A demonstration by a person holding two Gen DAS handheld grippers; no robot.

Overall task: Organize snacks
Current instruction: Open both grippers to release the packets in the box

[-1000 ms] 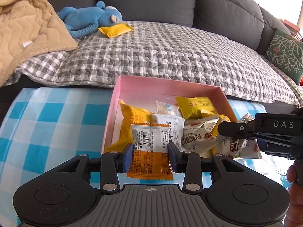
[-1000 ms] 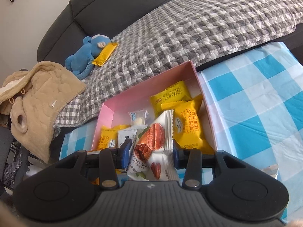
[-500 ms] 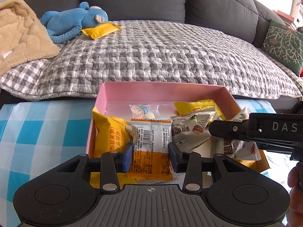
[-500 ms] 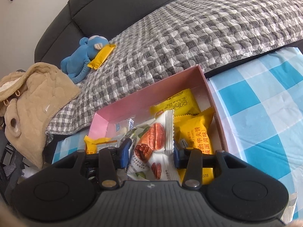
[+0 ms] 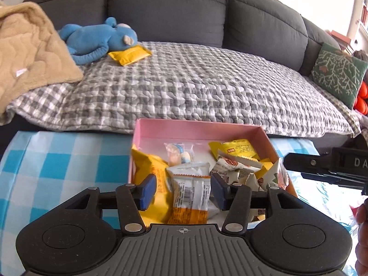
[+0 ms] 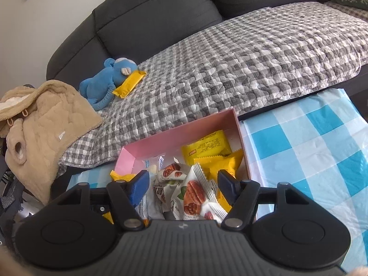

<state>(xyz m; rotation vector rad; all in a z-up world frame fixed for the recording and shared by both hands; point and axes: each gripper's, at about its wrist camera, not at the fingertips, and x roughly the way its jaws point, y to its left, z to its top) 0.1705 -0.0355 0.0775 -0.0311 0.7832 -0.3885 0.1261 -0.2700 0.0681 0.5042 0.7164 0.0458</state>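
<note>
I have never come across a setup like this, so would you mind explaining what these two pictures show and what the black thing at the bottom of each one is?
No robot arm is involved: a person carries a handheld two-finger tool in each hand, and a fisheye camera on each looks forward along its fingers. The black shape at the bottom is that tool. One picture comes from the left tool, the other from the right tool. Both hang over a pink box full of snack packets, which sits on a blue checked tablecloth in front of a grey sofa. Both tools are open and hold nothing; a white-and-orange packet and a pecan packet lie between their fingers. One yellow packet lies on the sofa beside a blue plush toy.
</note>
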